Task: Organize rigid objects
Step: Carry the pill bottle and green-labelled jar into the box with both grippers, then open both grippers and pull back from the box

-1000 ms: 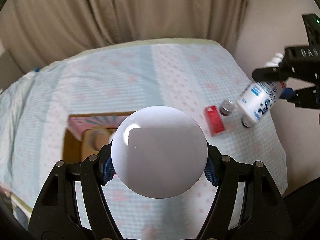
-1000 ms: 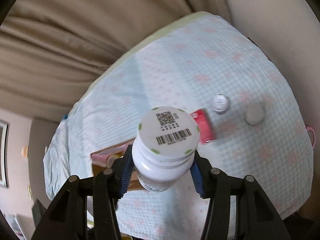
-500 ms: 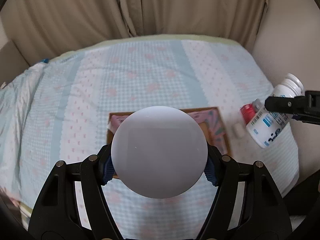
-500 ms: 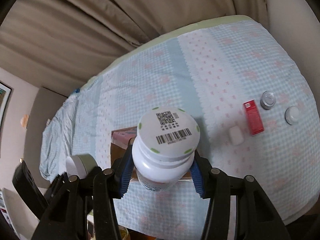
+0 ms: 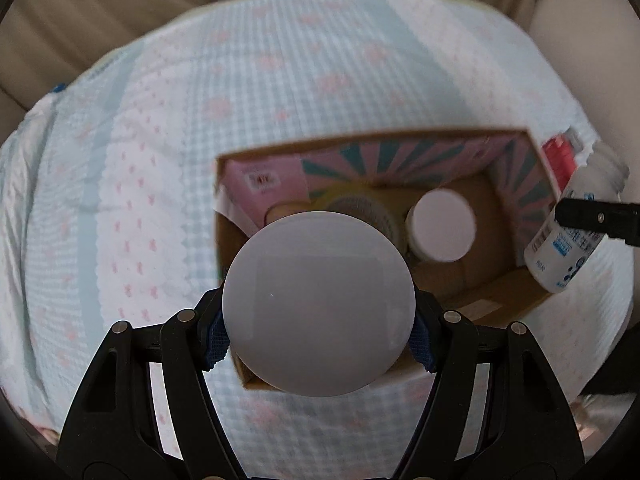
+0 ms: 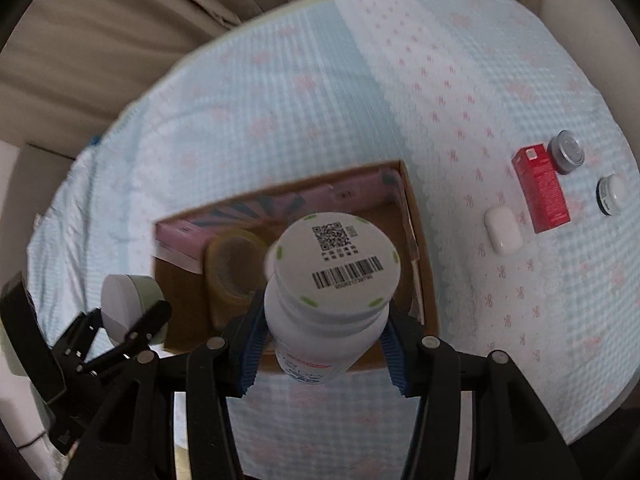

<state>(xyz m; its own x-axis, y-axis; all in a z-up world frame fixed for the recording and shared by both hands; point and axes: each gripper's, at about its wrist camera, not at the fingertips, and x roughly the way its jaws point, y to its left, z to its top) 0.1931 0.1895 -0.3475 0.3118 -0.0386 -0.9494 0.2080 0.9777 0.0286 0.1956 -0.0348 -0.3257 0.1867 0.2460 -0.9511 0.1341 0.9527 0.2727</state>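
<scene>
Left gripper (image 5: 319, 334) clamped on white jar (image 5: 318, 304), right gripper (image 6: 320, 350) clamped on bottle (image 6: 330, 276); both above the box (image 6: 420, 268) on the surface (image 6: 320, 100).

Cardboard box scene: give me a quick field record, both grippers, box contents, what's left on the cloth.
left gripper: shut on round white-lidded jar, above the box's near edge
right gripper: shut on white plastic bottle with barcode lid, over the box
open cardboard box: holds tape roll, white-capped jar, pink carton
left on checked cloth: red carton, white oval case, silver-lidded jar, white-lidded small jar
</scene>
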